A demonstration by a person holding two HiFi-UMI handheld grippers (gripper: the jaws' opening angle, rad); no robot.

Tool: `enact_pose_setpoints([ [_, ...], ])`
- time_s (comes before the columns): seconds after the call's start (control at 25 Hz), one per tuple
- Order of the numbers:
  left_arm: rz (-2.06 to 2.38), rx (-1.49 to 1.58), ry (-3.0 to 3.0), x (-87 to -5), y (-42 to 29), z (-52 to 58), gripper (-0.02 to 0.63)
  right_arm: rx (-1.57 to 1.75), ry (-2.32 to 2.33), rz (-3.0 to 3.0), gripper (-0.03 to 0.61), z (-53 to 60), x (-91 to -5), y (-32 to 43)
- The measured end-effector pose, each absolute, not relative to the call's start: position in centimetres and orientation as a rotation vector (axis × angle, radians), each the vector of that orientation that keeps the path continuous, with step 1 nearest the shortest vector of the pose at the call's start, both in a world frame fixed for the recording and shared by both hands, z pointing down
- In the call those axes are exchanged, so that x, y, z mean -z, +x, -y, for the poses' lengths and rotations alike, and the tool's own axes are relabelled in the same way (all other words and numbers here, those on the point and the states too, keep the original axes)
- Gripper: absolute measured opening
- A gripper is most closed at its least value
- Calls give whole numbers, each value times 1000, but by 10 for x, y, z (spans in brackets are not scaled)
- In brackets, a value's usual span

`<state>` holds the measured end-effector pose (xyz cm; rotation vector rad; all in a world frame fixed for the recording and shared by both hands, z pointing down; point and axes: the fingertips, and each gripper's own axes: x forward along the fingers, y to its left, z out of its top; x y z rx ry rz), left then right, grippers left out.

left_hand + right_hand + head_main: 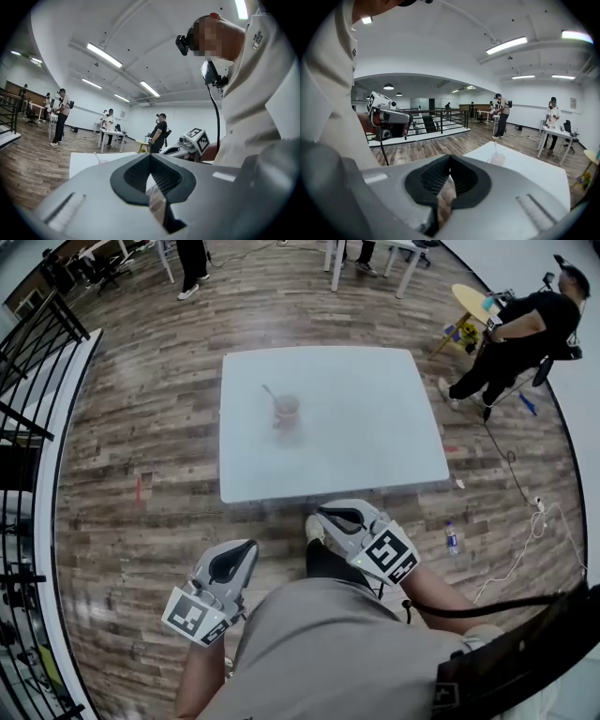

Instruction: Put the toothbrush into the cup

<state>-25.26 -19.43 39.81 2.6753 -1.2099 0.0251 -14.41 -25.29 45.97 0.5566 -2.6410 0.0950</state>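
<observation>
Your left gripper [234, 561] and right gripper [339, 517], jaws together and empty, hang short of the tabletop's [375, 437] near edge, the toothbrush [269, 394] standing in the cup [287, 412].

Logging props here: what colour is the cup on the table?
Pinkish. The cup shows best in the head view, on the white table.

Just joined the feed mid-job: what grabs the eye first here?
A cup with the toothbrush standing in it sits alone near the middle of the white table. The left gripper and the right gripper are both shut and empty, held close to the person's body, short of the table's near edge. A person in black is at the head view's upper right.
</observation>
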Motion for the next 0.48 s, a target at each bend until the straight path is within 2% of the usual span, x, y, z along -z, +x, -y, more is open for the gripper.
enact_pose_setpoints([
  [0.48,1032,-83,2751,-409,-211,72,5,-111,540,2607,3,116,-452,-131],
])
